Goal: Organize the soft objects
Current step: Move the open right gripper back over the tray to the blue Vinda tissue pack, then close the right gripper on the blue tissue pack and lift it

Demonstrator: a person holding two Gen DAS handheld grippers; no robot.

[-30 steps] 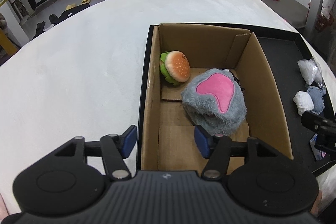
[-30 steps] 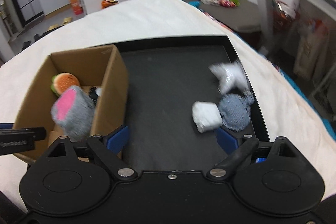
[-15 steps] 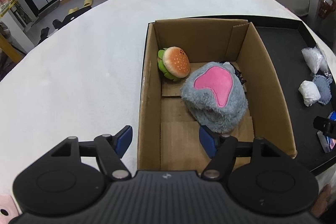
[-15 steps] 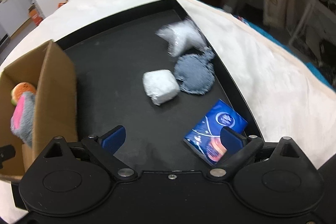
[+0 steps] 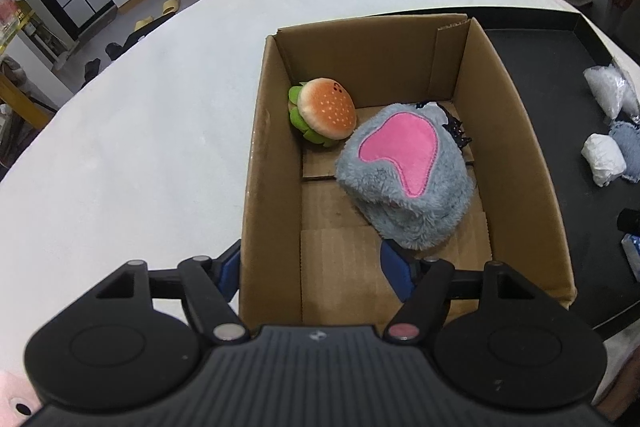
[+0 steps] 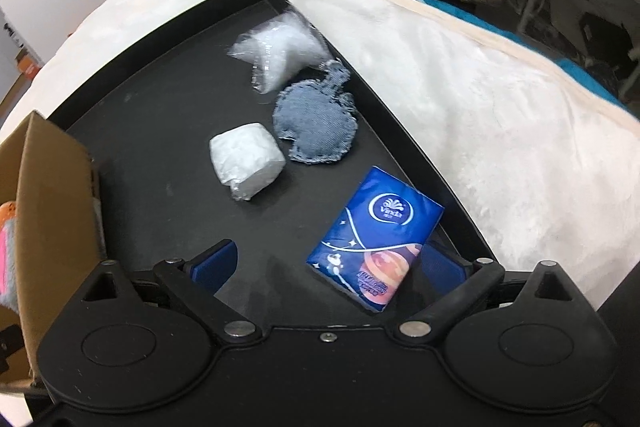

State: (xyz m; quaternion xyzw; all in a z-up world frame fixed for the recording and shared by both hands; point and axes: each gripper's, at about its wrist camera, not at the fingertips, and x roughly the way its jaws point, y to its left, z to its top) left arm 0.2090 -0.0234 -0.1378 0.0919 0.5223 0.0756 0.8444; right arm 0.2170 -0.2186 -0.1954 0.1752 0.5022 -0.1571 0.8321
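White bed holds a black tray (image 6: 168,131); right gripper (image 6: 326,259), jaws open, has closed in on tissues (image 6: 376,239) at its right edge; left gripper (image 5: 312,267) open astride box (image 5: 516,147) wall.

Even, bright indoor light, soft faint shadows inside the cardboard box (image 5: 516,163), strong fisheye bending at the frame edges in both views, left wrist view sharp, right wrist view slightly motion-blurred, white plastic bag (image 6: 280,49) smeared, pale bedcover (image 6: 460,115) nearly washed out
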